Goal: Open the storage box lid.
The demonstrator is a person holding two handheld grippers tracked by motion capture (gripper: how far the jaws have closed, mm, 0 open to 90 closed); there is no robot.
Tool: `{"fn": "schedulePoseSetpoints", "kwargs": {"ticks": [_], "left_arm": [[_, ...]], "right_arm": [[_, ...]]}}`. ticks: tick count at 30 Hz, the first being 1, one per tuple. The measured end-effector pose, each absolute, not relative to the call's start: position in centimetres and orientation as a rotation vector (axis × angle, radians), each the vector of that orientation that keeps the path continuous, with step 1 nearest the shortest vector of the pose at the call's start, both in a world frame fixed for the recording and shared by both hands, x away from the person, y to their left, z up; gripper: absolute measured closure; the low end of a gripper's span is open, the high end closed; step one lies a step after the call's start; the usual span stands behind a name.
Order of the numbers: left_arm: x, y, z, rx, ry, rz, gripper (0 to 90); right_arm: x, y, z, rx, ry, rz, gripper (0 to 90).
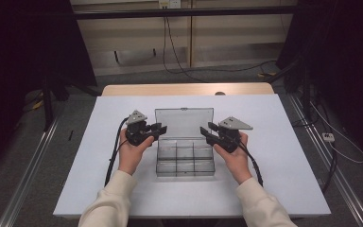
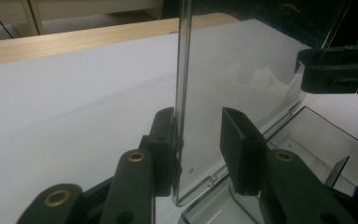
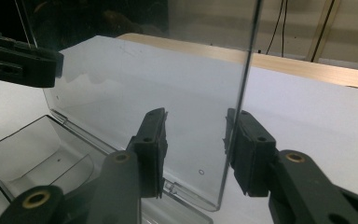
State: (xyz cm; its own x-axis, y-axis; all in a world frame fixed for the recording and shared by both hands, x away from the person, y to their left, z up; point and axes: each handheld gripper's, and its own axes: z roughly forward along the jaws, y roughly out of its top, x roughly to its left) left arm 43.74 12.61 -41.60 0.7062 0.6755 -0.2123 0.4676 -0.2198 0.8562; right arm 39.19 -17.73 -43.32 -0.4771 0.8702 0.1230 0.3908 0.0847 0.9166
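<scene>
Clear box [image 1: 185,156] sits mid-table [image 1: 274,189], compartments facing up, lid [image 1: 184,122] swung open and standing nearly upright at the box's 12 o'clock edge. The compartments I can see look empty.

Left gripper [image 1: 159,128] is at the lid's 9 o'clock edge, right gripper [image 1: 207,130] at its 3 o'clock edge, both pointing inward toward each other across the lid.

Left gripper view: jaws spread, straddling the lid's side edge [image 2: 182,93]. One pad [image 2: 165,140] sits against or just beside the lid's outer face; the other pad [image 2: 235,140] stands clearly apart from the inner face. Not a pinch. The right gripper [image 2: 340,70] shows at 2 o'clock, beyond the lid.

Right gripper view: same picture mirrored. Jaws spread around the lid's opposite edge [image 3: 242,102]. Outer pad [image 3: 244,149] is touching or just beside the lid, can't tell which; inner pad [image 3: 154,144] has a clear gap to the plastic. The left gripper [image 3: 23,60] is at 10 o'clock, seen through the lid.

The hinge line runs along the lid's bottom, with the box's dividers [image 3: 37,182] below it. Each hand [image 1: 131,153] wraps its gripper from the 6 o'clock side, cables trailing back over the table.
</scene>
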Motion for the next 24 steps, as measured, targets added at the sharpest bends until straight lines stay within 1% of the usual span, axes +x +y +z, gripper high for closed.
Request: {"fn": "schedulePoseSetpoints", "kwargs": {"ticks": [24], "left_arm": [[44.47, 12.3, -41.95, 1.859, 0.919, 0.241, 66.1]], "right_arm": [[40.02, -17.59, -43.66, 1.266, 1.904, 1.372, 58.3]]}}
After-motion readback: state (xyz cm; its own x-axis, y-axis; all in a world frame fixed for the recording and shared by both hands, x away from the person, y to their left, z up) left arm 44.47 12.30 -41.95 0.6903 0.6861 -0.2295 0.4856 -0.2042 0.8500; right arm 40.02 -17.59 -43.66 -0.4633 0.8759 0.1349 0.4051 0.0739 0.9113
